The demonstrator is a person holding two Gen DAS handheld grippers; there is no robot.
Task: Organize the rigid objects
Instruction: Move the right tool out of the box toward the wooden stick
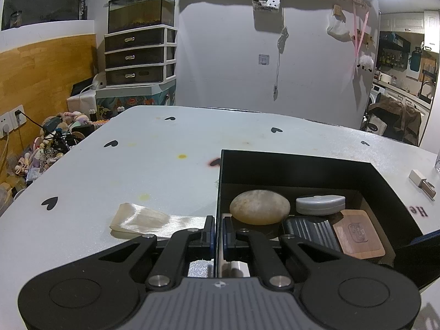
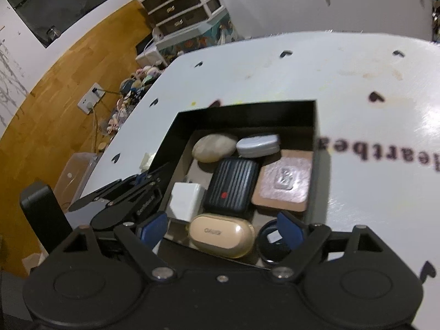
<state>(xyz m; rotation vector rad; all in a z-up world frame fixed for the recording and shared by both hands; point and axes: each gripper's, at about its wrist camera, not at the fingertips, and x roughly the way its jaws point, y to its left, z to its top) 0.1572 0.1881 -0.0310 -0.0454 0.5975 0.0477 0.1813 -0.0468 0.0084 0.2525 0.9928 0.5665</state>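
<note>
A black box (image 1: 288, 162) stands on the white table and holds a pale stone (image 1: 260, 206), a grey case (image 1: 320, 205), a dark ribbed case (image 1: 310, 232) and a wooden coaster (image 1: 357, 233). My left gripper (image 1: 219, 231) is shut on the box's left wall, one finger outside and one inside. In the right wrist view the box (image 2: 247, 112) also holds a white charger (image 2: 184, 200), a gold earbud case (image 2: 222, 235) and a black ring (image 2: 271, 247). My right gripper (image 2: 222, 228) hovers open over the box's near end, its blue pads (image 2: 152, 228) either side of the gold case without touching it.
A shiny beige strip (image 1: 154, 221) lies on the table (image 1: 137, 165) left of the box. A small white block with a metal clip (image 1: 420, 181) sits at the right, near a glass at the frame edge. Beyond the table's left edge are cluttered floor items and a drawer unit (image 1: 140, 55).
</note>
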